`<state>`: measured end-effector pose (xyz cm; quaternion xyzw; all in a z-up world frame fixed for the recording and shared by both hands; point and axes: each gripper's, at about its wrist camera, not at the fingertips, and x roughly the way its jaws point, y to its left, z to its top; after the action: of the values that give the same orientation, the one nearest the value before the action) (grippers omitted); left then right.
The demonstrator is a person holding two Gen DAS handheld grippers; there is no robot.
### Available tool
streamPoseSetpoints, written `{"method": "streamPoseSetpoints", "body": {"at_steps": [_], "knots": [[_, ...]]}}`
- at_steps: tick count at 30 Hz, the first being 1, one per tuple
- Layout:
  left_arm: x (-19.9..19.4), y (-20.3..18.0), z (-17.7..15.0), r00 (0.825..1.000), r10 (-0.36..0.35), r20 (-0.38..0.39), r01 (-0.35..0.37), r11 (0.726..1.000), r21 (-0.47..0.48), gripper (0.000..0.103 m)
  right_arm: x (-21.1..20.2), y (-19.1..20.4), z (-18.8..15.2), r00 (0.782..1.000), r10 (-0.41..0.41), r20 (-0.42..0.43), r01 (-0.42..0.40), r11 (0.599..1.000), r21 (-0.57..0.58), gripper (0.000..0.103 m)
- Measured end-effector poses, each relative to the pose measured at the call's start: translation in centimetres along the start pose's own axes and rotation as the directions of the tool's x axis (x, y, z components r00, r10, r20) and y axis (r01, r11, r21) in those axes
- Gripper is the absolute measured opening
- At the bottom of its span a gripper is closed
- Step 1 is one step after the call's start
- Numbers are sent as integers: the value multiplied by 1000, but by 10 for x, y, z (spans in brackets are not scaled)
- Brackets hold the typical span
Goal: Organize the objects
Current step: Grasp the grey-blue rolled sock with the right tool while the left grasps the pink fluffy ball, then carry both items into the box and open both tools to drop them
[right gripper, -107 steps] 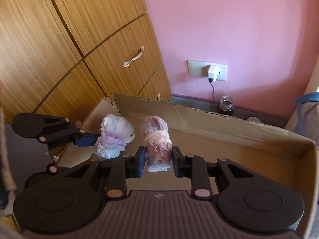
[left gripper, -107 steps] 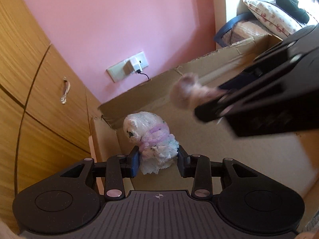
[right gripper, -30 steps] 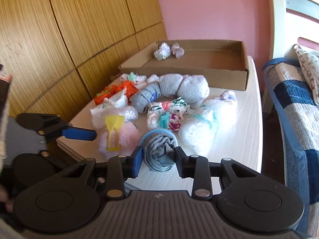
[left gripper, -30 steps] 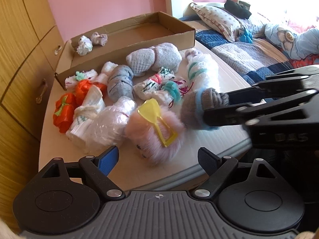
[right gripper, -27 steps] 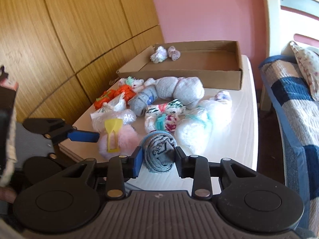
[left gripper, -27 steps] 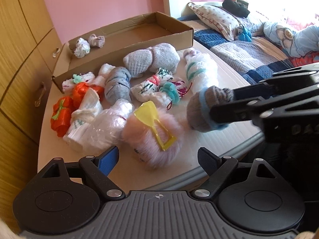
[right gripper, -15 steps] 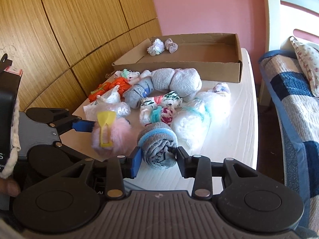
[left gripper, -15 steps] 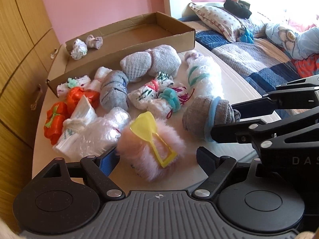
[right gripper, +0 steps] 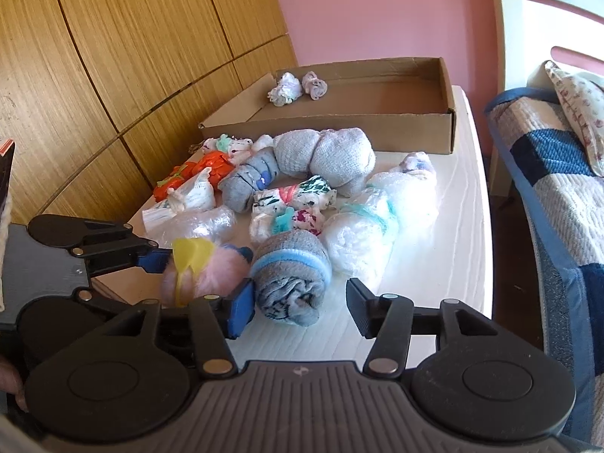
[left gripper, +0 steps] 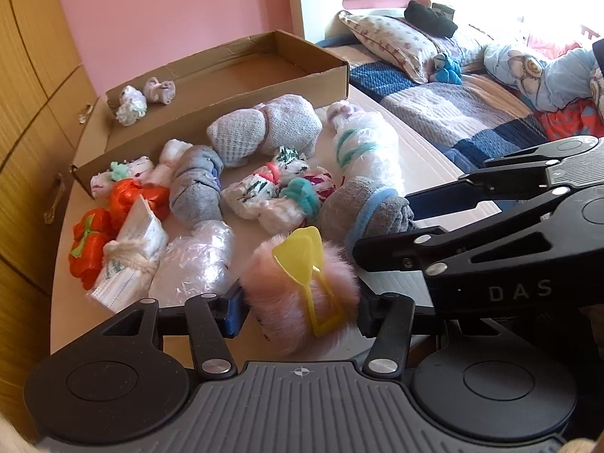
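On the white table (right gripper: 434, 302), at its far end: long cardboard box (right gripper: 377, 128), open-topped, lying crosswise. Nearer than the box, spread over the tabletop: a loose crowd of rolled and wrapped bundles. Right gripper (right gripper: 298, 307): stands open at the near edge, straddles the grey sock roll (right gripper: 290, 275), touches it with the blue-padded left finger only, leaves a clear gap on the other side. Left gripper (left gripper: 296, 309): sits closed on the pink fluffy bundle (left gripper: 298, 294), presses into the fur from both sides, holds it at the near edge of the table, just left of the sock roll; cannot tell whether lifted or resting. Among the crowd, just in front of the box: big grey-white knit bundle (right gripper: 324, 154). To its right and nearer: white plastic-wrapped bundle (right gripper: 377, 222) tied with teal yarn, just beside the sock roll. Grey sock roll: lies on the tabletop, ringed with a light blue band, open end facing the right wrist camera. Clipped over the pink fur: yellow plastic clip (left gripper: 302, 253). Inside the box, in its far left corner: two small pale bundles (right gripper: 285, 90), side by side.
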<state>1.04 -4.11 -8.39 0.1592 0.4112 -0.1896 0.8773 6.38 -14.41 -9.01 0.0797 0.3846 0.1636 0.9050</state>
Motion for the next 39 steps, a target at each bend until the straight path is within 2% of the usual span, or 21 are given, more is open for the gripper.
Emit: {"method": "streamPoseSetpoints", "body": {"at_steps": [1, 4, 10, 14, 18, 22, 25, 30, 35, 39], "knots": [[0, 0, 0, 1000, -2, 1, 2, 1000, 1, 59, 1, 1, 0, 1000, 3, 0, -3, 1000, -6, 36], [-1, -1, 0, 1000, -9, 3, 9, 1000, 11, 51, 0, 4, -1, 1000, 15, 1, -15, 1000, -23, 35], [-25, 2, 3, 999, 11, 49, -11, 1000, 6, 49, -27, 9, -1, 997, 38, 69, -35, 998, -46, 35], [-49, 11, 17, 997, 26, 76, -25, 1000, -17, 49, -48, 7, 9, 994, 41, 99, -39, 999, -18, 35], [-69, 32, 53, 992, 51, 117, -43, 997, -65, 49, -74, 4, 48, 985, 45, 169, -43, 999, -13, 35], [-69, 63, 99, 986, 96, 134, -83, 991, -100, 49, -81, -3, 101, 974, 45, 222, -36, 998, -44, 35], [-55, 91, 129, 984, 132, 119, -119, 987, -112, 50, -65, -9, 139, 977, 20, 214, -5, 998, -68, 35], [3, 133, 156, 982, 186, 33, -183, 978, -98, 50, -7, -19, 183, 990, 45, 136, -38, 998, -55, 35], [68, 163, 161, 979, 185, -82, -191, 979, -68, 50, 74, -21, 200, 1000, 28, 6, -27, 996, -81, 35], [102, 169, 159, 966, 206, -154, -210, 978, -13, 50, 122, -21, 206, 997, 13, -83, -19, 997, -81, 35]]}}
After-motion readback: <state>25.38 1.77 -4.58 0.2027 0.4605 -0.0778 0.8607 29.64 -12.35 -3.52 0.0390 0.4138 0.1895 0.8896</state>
